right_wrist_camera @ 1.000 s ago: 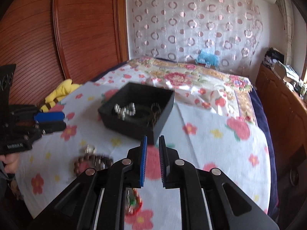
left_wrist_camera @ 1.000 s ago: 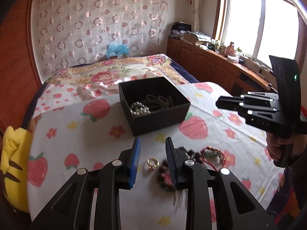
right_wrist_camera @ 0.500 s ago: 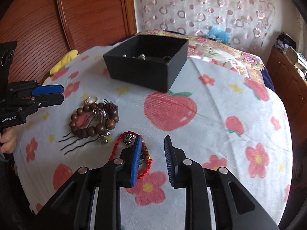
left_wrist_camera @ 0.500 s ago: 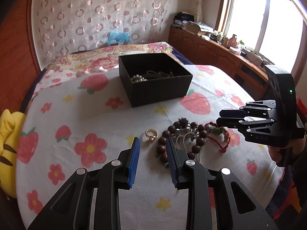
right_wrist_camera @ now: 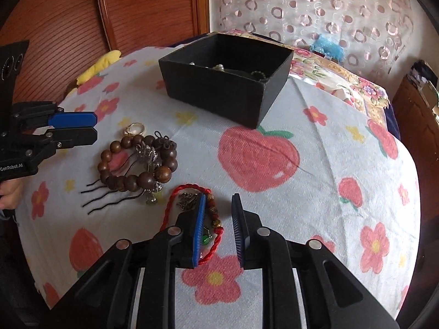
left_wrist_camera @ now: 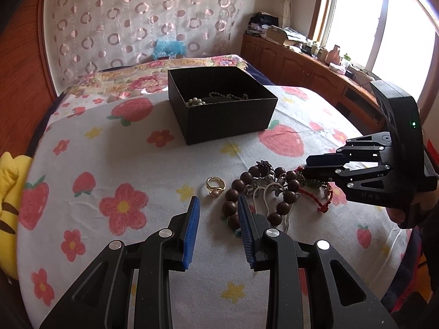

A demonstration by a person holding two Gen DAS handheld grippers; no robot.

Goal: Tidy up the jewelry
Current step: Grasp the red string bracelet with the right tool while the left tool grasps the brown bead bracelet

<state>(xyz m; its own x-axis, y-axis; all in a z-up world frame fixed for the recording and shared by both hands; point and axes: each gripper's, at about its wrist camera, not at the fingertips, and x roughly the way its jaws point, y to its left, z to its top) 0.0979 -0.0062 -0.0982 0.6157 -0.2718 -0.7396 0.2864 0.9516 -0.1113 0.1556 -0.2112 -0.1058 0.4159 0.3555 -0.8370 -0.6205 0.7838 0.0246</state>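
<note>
A black open box (left_wrist_camera: 219, 104) (right_wrist_camera: 225, 79) holds pearl beads and a chain. In front of it on the cloth lie a gold ring (left_wrist_camera: 214, 186) (right_wrist_camera: 135, 129), a brown wooden bead bracelet (left_wrist_camera: 247, 192) (right_wrist_camera: 137, 161) over black hairpins (right_wrist_camera: 109, 192), and a red cord bracelet (left_wrist_camera: 318, 197) (right_wrist_camera: 189, 219). My left gripper (left_wrist_camera: 218, 211) is open just short of the ring and beads. My right gripper (right_wrist_camera: 218, 213) is open low over the red cord bracelet, one finger on each side of its beaded edge; it also shows in the left wrist view (left_wrist_camera: 310, 166).
The round table (right_wrist_camera: 329, 192) has a white cloth with strawberries and flowers. A yellow plush toy (left_wrist_camera: 8, 192) lies at the left edge. A floral bed (left_wrist_camera: 164, 74) is behind the table, wooden cabinets (left_wrist_camera: 301, 65) along the window wall.
Both grippers have come down and closer to the loose jewelry. The right gripper has opened wider and reached the red cord bracelet. The left has neared the ring.
</note>
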